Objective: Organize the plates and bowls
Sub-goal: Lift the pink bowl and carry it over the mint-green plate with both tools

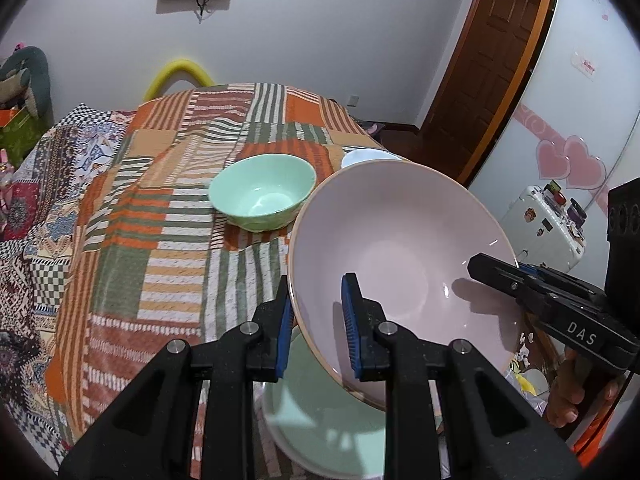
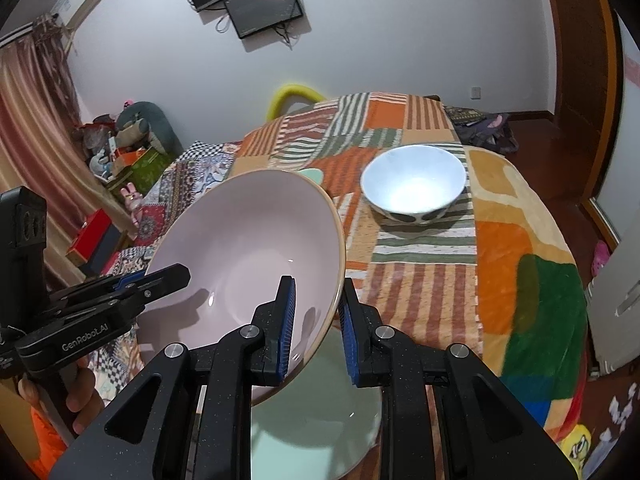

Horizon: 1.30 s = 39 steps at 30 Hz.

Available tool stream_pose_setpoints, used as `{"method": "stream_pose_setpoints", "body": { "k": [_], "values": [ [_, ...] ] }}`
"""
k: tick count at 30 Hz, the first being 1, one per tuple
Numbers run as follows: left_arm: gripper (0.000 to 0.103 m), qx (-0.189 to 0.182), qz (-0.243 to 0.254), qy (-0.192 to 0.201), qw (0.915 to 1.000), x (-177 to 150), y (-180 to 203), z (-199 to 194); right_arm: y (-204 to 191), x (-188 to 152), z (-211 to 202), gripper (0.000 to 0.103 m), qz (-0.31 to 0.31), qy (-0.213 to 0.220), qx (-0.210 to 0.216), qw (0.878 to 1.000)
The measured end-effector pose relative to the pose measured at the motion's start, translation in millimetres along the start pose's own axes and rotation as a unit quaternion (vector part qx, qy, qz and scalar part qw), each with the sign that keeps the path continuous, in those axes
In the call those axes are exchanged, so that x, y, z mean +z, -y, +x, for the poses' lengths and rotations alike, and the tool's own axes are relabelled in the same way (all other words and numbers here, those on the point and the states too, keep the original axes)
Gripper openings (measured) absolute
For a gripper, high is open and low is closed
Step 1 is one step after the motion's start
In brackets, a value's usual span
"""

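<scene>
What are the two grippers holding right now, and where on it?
Both hold the pink bowl by its rim: left gripper on one side, right gripper on the opposite side.

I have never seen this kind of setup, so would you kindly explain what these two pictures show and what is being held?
There is no robot here: a person holds a two-finger clamp tool in each hand, and a fisheye camera on each tool looks forward along its fingers. One picture is the left tool's view, the other the right's.

The left gripper and the right gripper each pinch opposite rim edges of the large pink bowl, tilted above a pale green plate.

On the patchwork cloth sit a green bowl and a white bowl with dark spots.
</scene>
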State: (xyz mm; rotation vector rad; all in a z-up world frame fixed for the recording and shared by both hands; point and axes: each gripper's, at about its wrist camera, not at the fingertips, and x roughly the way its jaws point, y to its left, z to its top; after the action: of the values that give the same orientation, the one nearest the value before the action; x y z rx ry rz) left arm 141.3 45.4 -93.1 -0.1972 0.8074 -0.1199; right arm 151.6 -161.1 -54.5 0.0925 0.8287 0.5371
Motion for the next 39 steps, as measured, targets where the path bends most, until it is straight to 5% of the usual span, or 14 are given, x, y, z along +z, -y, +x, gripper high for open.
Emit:
{"method": "stream_pose_setpoints", "body": {
  "k": [24, 39],
  "values": [
    [0.023, 0.064, -0.071, 0.002, 0.9954, -57, -88, -55, -85, -24, 32, 0.020, -0.075, -0.048, 0.051, 0.995],
    [0.023, 0.101, -0.108, -0.039, 0.9883, -86, -133, -40, -122, -46, 82, 0.020, -0.099, -0.110, 0.065, 0.987]
  ]
}}
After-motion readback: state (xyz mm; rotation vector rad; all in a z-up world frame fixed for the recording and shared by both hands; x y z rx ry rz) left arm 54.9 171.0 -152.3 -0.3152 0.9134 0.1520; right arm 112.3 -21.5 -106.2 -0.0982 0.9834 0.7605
